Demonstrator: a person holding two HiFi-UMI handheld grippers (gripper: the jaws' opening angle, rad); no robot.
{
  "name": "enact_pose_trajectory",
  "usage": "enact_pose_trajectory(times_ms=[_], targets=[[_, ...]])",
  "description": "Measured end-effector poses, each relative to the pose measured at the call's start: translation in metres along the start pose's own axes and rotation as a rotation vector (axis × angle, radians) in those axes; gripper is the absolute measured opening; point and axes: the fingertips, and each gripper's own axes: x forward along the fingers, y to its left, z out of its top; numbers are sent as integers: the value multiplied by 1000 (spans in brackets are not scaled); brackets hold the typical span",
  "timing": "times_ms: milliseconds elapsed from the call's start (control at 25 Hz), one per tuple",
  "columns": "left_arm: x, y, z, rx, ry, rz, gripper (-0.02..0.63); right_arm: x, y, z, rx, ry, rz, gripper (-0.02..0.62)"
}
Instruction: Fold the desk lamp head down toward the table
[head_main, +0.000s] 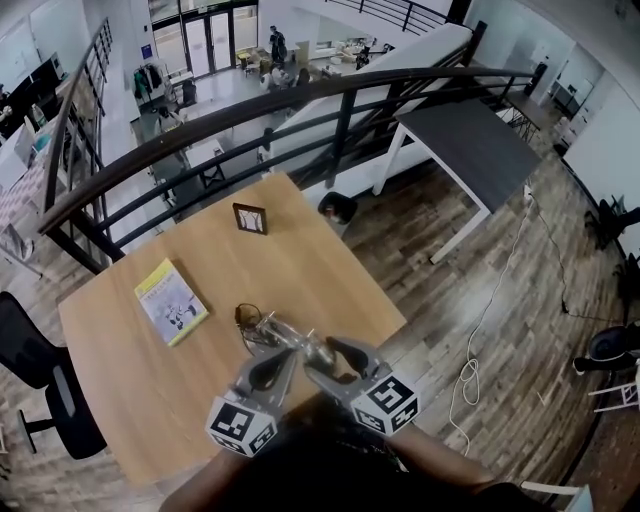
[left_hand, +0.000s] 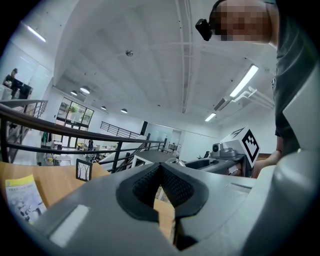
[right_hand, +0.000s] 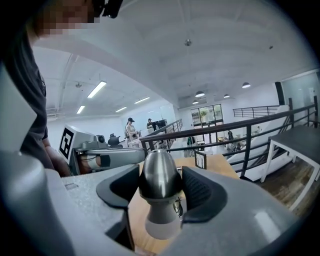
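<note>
A small silver desk lamp (head_main: 290, 338) stands near the front edge of the wooden table (head_main: 300, 250), its base and cable (head_main: 250, 318) to the left. The lamp head (right_hand: 159, 182), a silver bullet shape with a pale front, sits between the jaws of my right gripper (right_hand: 160, 175), which stand wide apart; a gap shows beside the left pad. In the head view the right gripper (head_main: 330, 362) comes in from the lower right. My left gripper (head_main: 282, 360) lies just left of the lamp arm. Its pads (left_hand: 150, 182) meet at the tip, and I see nothing between them.
A yellow booklet (head_main: 171, 300) lies on the table's left side and a small picture frame (head_main: 250, 218) stands at its far edge. A dark railing (head_main: 340, 95) runs behind the table. A black chair (head_main: 40, 380) is at the left, a grey table (head_main: 480, 150) at the far right.
</note>
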Motion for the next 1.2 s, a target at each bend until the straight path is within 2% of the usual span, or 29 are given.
enact_pose_trajectory(times_ms=[240, 440, 680, 920, 1200], targets=[[-4, 6, -7, -15, 8, -1, 2, -3, -3, -21, 17, 54, 3, 264], [-8, 3, -16, -17, 30, -19, 2, -8, -4, -54, 21, 122, 0, 262], [-11, 4, -18, -18, 47, -18, 2, -3, -12, -118, -35, 241, -15, 256], [-18, 6, -21, -13, 65, -9, 2, 26, -20, -187, -82, 338, -11, 252], [-38, 19, -24, -9, 82, 47, 2, 73, -29, -236, -121, 385, -17, 250]])
